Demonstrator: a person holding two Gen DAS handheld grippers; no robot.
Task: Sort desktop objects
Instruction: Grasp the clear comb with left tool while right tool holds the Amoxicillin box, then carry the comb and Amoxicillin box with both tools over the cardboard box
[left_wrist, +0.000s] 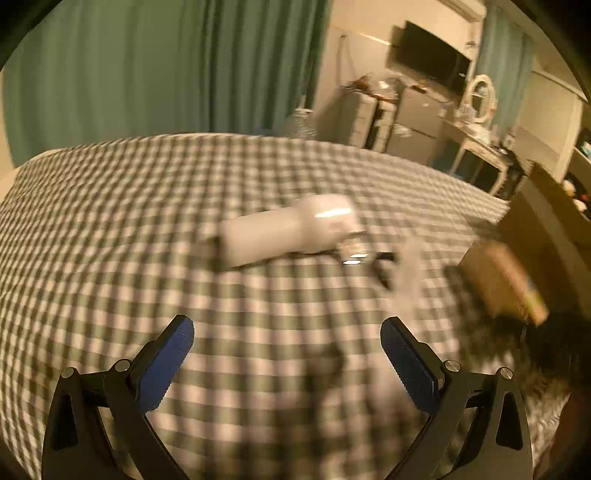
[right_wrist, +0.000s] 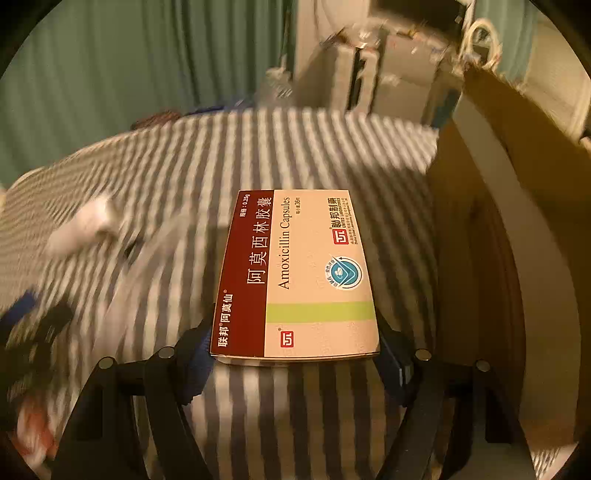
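With the right gripper (right_wrist: 295, 354) clamped on the near end of the Amoxicillin box (right_wrist: 299, 273), I'd keep it level and swing it into the cardboard box (right_wrist: 517, 229) at its right (the left gripper (left_wrist: 286, 354) hangs open, holding nothing).

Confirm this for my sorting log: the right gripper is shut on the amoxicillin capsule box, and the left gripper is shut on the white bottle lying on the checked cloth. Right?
Not quite. The left gripper is open and holds nothing; the left wrist view shows the white bottle lying apart, ahead of it on the checked cloth. The right gripper is indeed shut on the amoxicillin capsule box.
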